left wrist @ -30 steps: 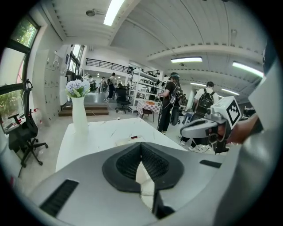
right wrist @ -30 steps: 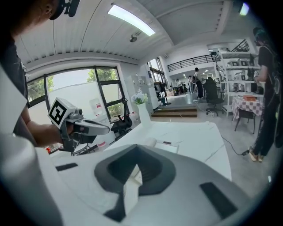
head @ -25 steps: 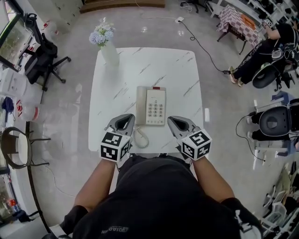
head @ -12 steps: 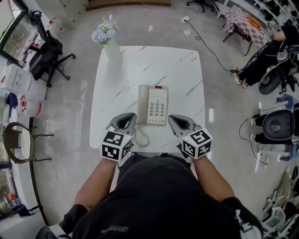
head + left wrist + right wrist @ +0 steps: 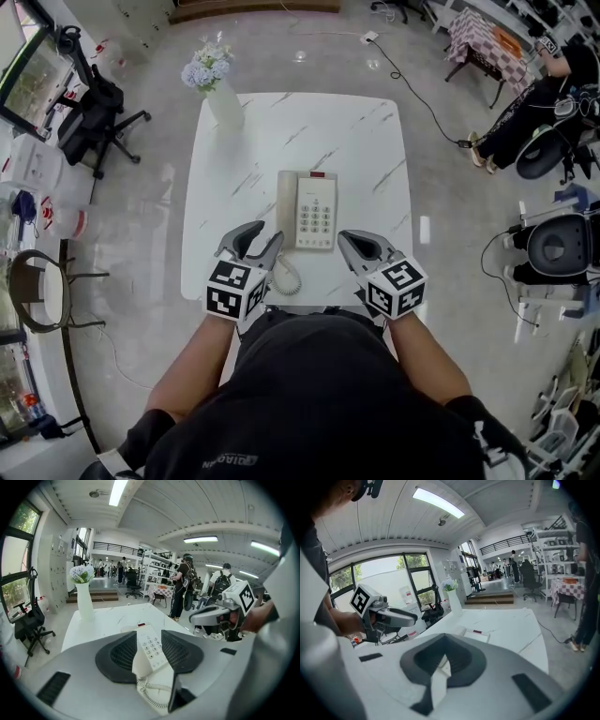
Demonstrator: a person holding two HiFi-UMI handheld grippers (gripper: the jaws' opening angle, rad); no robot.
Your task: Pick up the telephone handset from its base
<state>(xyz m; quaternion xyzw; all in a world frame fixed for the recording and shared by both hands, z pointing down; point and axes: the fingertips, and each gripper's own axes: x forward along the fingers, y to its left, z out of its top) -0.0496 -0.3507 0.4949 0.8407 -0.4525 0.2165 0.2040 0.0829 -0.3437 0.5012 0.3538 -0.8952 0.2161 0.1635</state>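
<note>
While the handset (image 5: 286, 208) lies on its base (image 5: 323, 190), the left gripper (image 5: 265, 232) at seven o'clock, shut before, is opening, empty; the right gripper (image 5: 345, 238) at five stays closed. Print on the keypad (image 5: 315, 217) is unreadable.

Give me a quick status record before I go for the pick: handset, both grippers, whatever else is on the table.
handset: seated on the left side of the telephone, not lifted
left gripper: at the near table edge, pointing at the handset's near end; jaws opening, nothing gripped
right gripper: at the near edge, right of the telephone; shut, empty
coiled cord: lying beside the left gripper, near the table edge
vase: upright with flowers, far left corner
table: white marble top
</note>
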